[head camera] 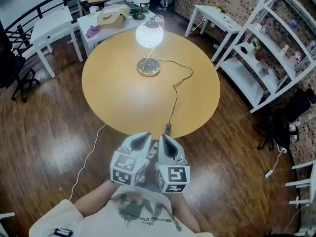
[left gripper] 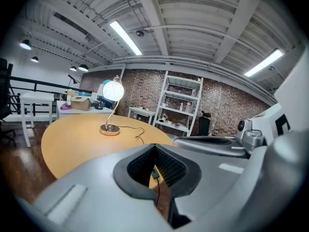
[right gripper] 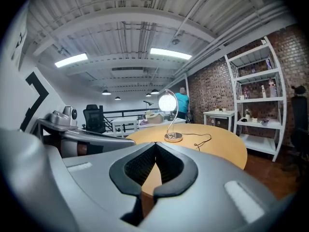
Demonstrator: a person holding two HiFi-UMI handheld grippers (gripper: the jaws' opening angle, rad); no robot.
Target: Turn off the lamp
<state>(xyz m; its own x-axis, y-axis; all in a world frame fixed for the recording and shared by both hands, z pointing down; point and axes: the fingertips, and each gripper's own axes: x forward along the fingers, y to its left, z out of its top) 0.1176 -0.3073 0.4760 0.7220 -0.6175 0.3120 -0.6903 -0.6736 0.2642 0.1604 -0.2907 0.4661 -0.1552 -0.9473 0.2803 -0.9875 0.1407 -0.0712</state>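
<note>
Lamp [head camera: 149, 43]: upright on the round wooden table [head camera: 113, 93], on the far half, a little off centre. Globe shade lit, curved stem, round metal base flat on the top. Also seen in the left gripper view [left gripper: 111, 92] and the right gripper view [right gripper: 168, 103], glowing in both.

Black cord [head camera: 175, 90]: runs from the base across the tabletop toward the near edge. Inline switch [head camera: 168, 129] lies at that edge, just ahead of both grippers.

Left gripper [left gripper: 155, 148]: jaws together at the tips, nothing clamped. Table and cord show through the opening behind the tips. Hangs off the near table edge [head camera: 143, 139].

Right gripper [right gripper: 155, 146]: jaws together at the tips, empty. Just beside the left gripper [head camera: 165, 141], also short of the table.

Surroundings: white shelving unit [head camera: 276, 48] to the right, cardboard box [head camera: 112, 18] on a white table [head camera: 94, 26] beyond the lamp.
</note>
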